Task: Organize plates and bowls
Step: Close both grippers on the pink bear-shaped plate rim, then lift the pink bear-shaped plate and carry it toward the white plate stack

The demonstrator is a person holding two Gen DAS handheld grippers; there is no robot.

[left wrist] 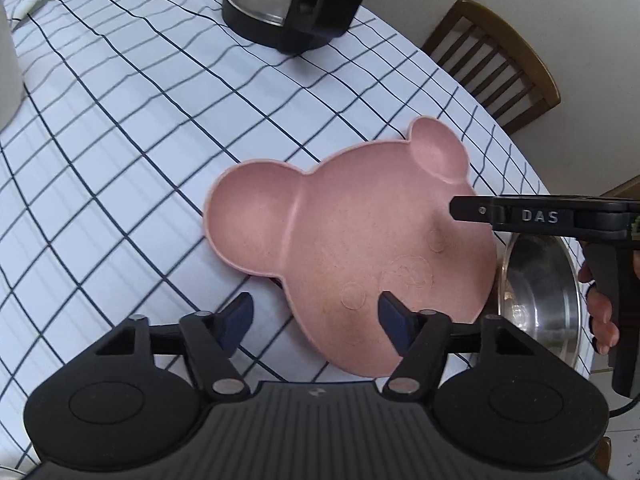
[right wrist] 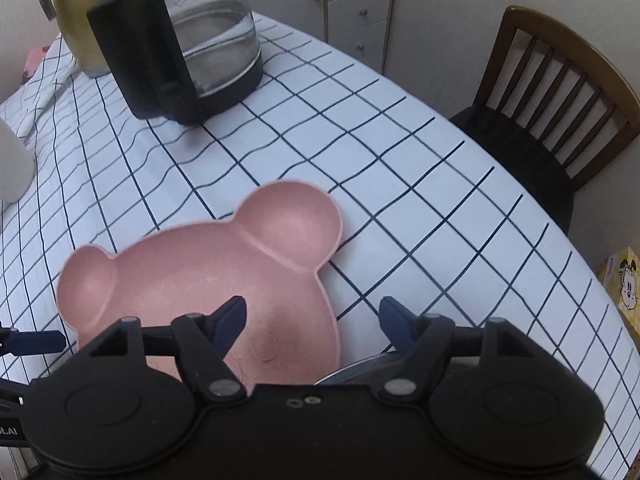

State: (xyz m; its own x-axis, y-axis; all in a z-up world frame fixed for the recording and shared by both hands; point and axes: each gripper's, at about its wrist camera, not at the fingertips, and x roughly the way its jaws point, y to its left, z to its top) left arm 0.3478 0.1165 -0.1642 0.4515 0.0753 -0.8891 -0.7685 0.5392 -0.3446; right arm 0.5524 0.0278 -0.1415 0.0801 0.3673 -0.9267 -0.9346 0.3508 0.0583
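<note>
A pink bear-shaped plate (left wrist: 352,236) with two round ear wells lies on the checked tablecloth; it also shows in the right wrist view (right wrist: 208,276). A steel bowl (left wrist: 540,292) sits at its right edge, partly under it; only its rim (right wrist: 360,364) shows in the right wrist view. My left gripper (left wrist: 316,316) is open, its right finger over the plate's near edge. My right gripper (right wrist: 312,320) is open above the plate's right edge and the bowl; in the left wrist view it (left wrist: 452,209) reaches in from the right, seen side-on.
A glass kettle on a black base (right wrist: 200,48) and a gold jug (right wrist: 80,12) stand at the back of the table (right wrist: 440,200). A white object (right wrist: 12,164) stands at the left. A wooden chair (right wrist: 560,112) is beyond the table's right edge.
</note>
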